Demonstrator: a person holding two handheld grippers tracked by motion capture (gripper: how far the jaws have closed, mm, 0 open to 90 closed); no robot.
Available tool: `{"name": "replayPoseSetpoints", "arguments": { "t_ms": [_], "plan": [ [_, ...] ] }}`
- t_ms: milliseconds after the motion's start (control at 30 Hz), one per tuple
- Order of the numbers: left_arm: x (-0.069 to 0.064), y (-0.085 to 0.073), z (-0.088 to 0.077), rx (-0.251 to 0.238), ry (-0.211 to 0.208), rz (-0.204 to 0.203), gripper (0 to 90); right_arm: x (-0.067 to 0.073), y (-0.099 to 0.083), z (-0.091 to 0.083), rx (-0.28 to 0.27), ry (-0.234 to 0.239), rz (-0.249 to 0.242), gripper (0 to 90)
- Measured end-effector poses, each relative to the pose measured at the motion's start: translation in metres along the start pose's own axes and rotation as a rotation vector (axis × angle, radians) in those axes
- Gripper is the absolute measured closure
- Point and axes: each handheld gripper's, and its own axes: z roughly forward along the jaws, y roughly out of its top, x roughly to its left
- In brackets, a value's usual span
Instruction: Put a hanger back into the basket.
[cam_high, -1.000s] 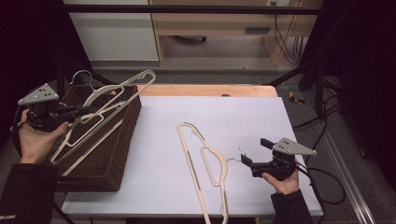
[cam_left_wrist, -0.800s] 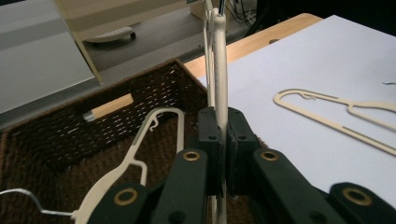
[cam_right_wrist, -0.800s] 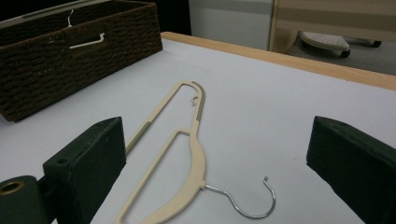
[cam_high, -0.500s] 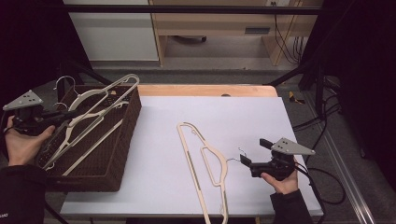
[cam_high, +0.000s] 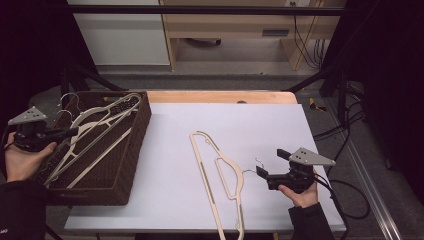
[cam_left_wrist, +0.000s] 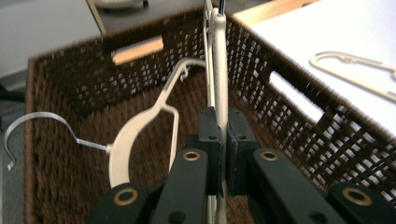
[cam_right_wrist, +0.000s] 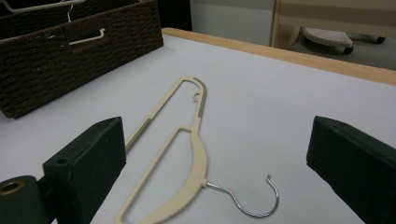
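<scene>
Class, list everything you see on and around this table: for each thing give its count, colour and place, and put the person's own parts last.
Table: one, white top with a wooden far edge, centre.
Wicker basket: one, dark brown, on the table's left end.
Hangers in the basket: at least two, cream with metal hooks; one is clamped in the left gripper.
Hanger on the table: one, cream with a metal hook, lying flat near the right gripper.
Left gripper: one, black, fingers shut on a hanger over the basket.
Right gripper: one, black, fingers open, aimed at the flat hanger's hook.
Hands: two, one holding each gripper.
</scene>
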Motion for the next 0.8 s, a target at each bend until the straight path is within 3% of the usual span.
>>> {"name": "replayPoseSetpoints", "arguments": {
  "t_ms": [233, 467, 667, 800],
  "plan": [
    [-0.001, -0.017, 0.022, 0.046, 0.005, -0.039, 86.9, 0.000, 0.000, 0.001, 0.005, -0.001, 0.000, 5.0],
    [0.001, -0.029, 0.032, 0.092, -0.003, -0.081, 86.5, 0.000, 0.000, 0.001, 0.004, 0.000, 0.001, 5.1],
    [0.001, -0.032, 0.037, 0.143, 0.018, -0.104, 85.4, 0.000, -0.001, 0.002, 0.008, 0.003, 0.001, 5.1],
    [0.003, -0.034, 0.038, 0.157, 0.068, -0.118, 83.4, 0.000, -0.001, 0.002, 0.008, 0.003, -0.003, 5.0]
  ]
}}
